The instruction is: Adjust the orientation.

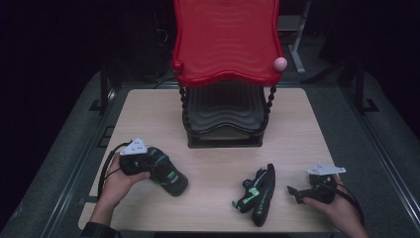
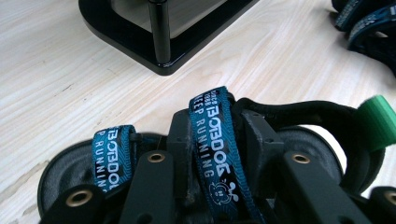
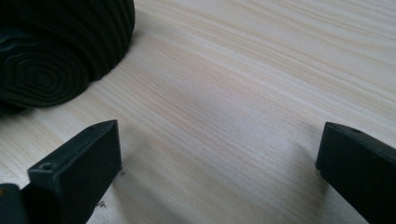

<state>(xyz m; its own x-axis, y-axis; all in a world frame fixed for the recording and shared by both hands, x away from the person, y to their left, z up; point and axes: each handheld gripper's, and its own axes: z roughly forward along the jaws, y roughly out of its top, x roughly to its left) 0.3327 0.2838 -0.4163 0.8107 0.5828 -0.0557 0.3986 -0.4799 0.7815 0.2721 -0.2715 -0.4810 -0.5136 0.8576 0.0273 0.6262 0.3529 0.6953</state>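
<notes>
Altogether two sandals: left gripper (image 1: 166, 173) clamps one sandal (image 1: 171, 178); right gripper (image 1: 297, 192) gapes beside the other sandal (image 1: 260, 193)

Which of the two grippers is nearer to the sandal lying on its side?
The right. The right gripper rests open on the table just beside the tipped sandal, not touching it. The left gripper is farther off across the table, clamped on the other sandal.

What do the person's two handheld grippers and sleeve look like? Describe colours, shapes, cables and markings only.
Both the left gripper and right gripper are black, each topped by a grey three-cornered plate with dark dots. A thin black cable loops from each. The jaws are blocky black bars with small round holes, brass-ringed in the left gripper view. A dark sleeve covers the left forearm.
</notes>
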